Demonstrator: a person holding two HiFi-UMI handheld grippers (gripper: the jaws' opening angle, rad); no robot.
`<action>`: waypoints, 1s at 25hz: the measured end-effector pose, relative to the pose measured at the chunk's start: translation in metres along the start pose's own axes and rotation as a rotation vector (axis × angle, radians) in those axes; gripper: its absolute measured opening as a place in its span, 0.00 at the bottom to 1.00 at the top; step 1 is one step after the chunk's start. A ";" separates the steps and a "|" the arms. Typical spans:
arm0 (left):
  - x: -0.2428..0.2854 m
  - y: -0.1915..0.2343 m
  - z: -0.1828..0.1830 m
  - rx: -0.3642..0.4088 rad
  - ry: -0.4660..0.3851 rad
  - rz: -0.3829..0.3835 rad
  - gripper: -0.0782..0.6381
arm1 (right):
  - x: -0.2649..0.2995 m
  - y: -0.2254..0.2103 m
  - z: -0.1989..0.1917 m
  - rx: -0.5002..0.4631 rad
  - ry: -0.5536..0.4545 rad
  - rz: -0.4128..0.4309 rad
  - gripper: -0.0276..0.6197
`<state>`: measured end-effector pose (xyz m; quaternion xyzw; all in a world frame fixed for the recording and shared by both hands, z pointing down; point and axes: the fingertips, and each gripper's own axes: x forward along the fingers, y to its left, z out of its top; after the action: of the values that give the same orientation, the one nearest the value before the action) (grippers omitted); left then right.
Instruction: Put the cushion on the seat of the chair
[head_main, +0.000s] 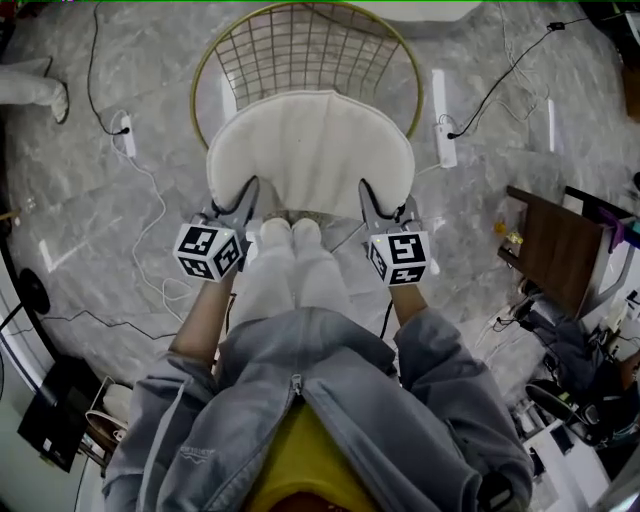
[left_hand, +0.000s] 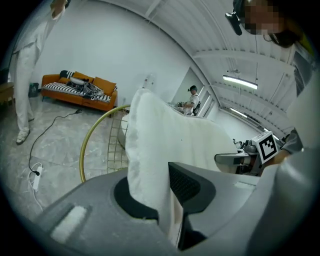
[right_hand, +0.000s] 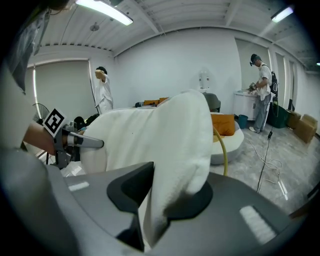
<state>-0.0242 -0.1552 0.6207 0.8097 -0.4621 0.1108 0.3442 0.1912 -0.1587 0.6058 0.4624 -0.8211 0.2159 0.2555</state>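
A white fleecy cushion (head_main: 310, 150) hangs over the seat of a gold wire chair (head_main: 305, 45), covering most of it in the head view. My left gripper (head_main: 244, 196) is shut on the cushion's near left edge, and my right gripper (head_main: 371, 200) is shut on its near right edge. In the left gripper view the cushion (left_hand: 165, 145) rises thick and upright out of the jaws, with the chair's gold rim (left_hand: 92, 137) behind it. The right gripper view shows the cushion (right_hand: 170, 145) pinched the same way, with the other gripper beyond it at the left.
White power strips (head_main: 443, 135) and black and white cables (head_main: 150, 200) trail over the marble floor on both sides of the chair. A brown side table (head_main: 560, 245) and clutter stand at the right. People stand in the room's background (right_hand: 102, 90).
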 end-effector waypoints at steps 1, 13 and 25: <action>0.008 0.005 -0.006 -0.007 0.011 -0.003 0.21 | 0.007 -0.003 -0.007 0.002 0.011 0.001 0.18; 0.074 0.060 -0.070 -0.085 0.093 -0.018 0.21 | 0.091 -0.031 -0.074 0.040 0.122 0.039 0.19; 0.121 0.095 -0.114 -0.128 0.230 0.001 0.22 | 0.143 -0.051 -0.121 0.088 0.255 0.039 0.20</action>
<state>-0.0208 -0.1934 0.8082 0.7679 -0.4262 0.1736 0.4457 0.1993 -0.2048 0.7942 0.4258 -0.7806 0.3137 0.3331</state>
